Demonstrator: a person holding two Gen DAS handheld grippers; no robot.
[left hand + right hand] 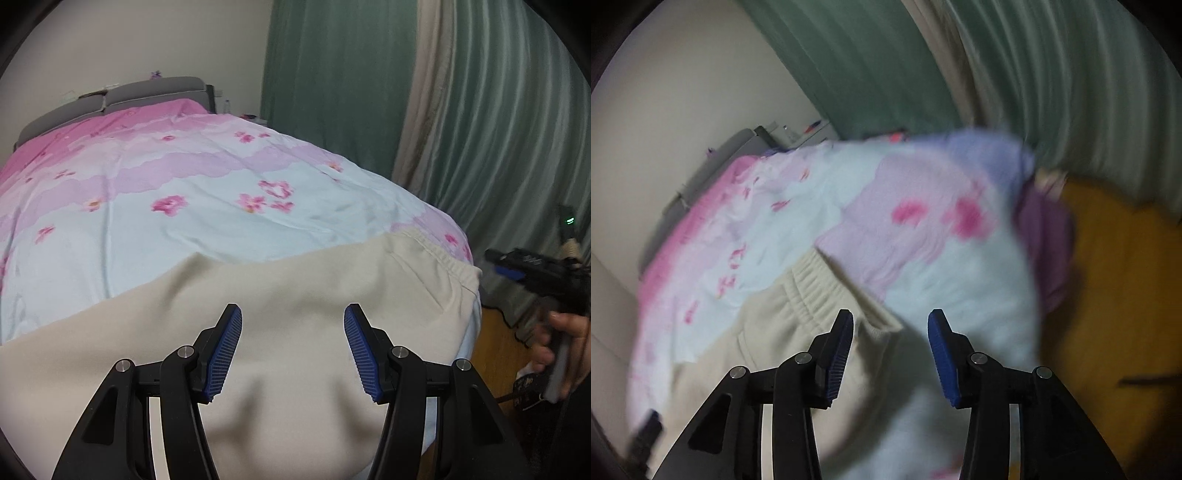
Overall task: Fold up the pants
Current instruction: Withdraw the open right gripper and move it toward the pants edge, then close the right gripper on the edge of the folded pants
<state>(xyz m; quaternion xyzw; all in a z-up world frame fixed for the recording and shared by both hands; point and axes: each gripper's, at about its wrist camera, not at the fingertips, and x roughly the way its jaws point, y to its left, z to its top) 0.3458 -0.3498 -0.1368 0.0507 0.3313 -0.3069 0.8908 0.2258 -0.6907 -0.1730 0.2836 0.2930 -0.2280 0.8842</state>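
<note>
Cream pants (288,295) lie flat on the flowered bedspread (177,192), their elastic waistband (443,254) at the bed's right corner. My left gripper (293,314) is open and empty just above the middle of the pants. In the blurred right wrist view, my right gripper (891,321) is open and empty, hovering over the waistband (812,288) corner of the pants (757,332). The right gripper also shows in the left wrist view (532,266), held in a hand off the bed's right side.
A grey headboard (110,99) stands at the far end of the bed. Green and beige curtains (461,110) hang on the right. Wooden floor (1115,288) lies beside the bed. The bedspread also shows in the right wrist view (923,240).
</note>
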